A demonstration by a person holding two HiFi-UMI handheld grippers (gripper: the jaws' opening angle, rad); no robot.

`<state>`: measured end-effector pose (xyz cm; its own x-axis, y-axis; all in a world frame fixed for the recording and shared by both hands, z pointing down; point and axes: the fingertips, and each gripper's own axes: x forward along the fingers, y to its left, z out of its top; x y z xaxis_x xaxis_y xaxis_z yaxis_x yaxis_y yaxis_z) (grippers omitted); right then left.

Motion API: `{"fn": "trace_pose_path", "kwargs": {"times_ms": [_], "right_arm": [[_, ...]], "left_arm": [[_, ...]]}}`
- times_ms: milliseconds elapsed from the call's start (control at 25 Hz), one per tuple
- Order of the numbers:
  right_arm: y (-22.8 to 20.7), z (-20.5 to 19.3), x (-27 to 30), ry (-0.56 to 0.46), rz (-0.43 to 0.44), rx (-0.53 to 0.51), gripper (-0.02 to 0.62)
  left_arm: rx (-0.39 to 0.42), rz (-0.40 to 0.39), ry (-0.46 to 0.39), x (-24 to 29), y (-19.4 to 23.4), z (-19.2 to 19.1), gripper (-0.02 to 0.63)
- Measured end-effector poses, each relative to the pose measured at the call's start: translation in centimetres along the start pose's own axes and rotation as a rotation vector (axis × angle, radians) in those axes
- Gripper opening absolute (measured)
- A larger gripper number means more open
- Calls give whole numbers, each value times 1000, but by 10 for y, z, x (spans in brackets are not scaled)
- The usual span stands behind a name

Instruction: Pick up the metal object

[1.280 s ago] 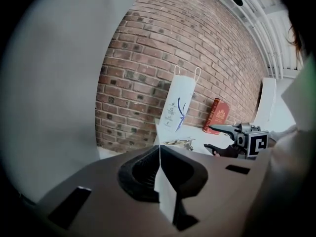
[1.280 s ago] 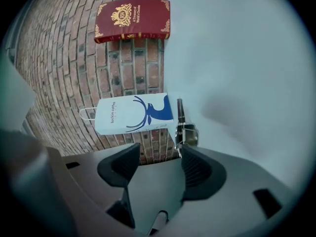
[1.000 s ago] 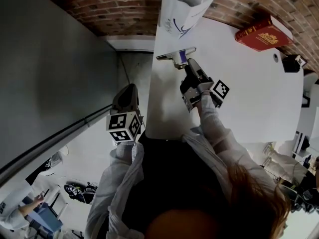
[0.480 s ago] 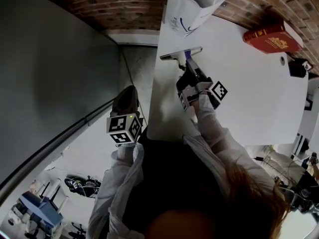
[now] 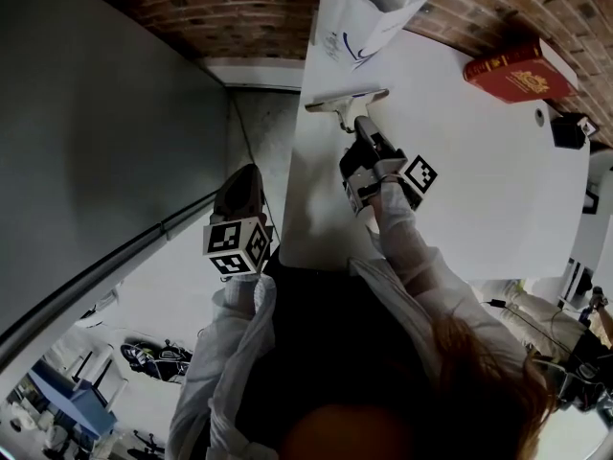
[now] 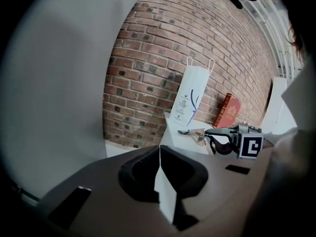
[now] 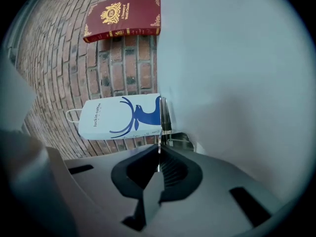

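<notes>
The metal object (image 5: 343,101) is a T-shaped tool with a shiny crossbar, lying on the white table (image 5: 479,190) near its far left corner. My right gripper (image 5: 361,128) lies low over the table and is shut on the tool's handle. Its jaws have just been closing with the handle between them. In the right gripper view the crossbar (image 7: 165,115) stands just past the shut jaw tips (image 7: 159,149). My left gripper (image 5: 244,185) hangs off the table's left side, shut and holding nothing (image 6: 159,149). From there the tool (image 6: 190,131) shows far off.
A white paper bag (image 5: 369,12) with blue print stands against the brick wall just behind the tool. A red book (image 5: 517,65) lies at the far right. A small black item (image 5: 567,130) sits near the table's right edge.
The right gripper's jaws were open around the tool's handle and have shut on it, hiding its blue part. The left gripper has stayed where it was.
</notes>
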<state>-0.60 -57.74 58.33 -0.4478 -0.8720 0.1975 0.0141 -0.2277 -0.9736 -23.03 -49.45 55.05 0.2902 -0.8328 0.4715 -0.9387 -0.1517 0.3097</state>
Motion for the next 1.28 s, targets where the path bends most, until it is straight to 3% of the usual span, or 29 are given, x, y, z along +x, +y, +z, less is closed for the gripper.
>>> {"fn": "trace_pose_path", "kwargs": {"times_ms": [400, 1000, 1280], "right_arm": [[33, -8, -29, 64, 51, -195, 14], [66, -21, -133, 45, 84, -373, 14], [76, -28, -190, 63, 68, -530, 14]], "left_arm": [[25, -6, -46, -32, -24, -1, 21], [61, -23, -98, -107, -67, -25, 21], [76, -41, -139, -138, -93, -29, 21]]}}
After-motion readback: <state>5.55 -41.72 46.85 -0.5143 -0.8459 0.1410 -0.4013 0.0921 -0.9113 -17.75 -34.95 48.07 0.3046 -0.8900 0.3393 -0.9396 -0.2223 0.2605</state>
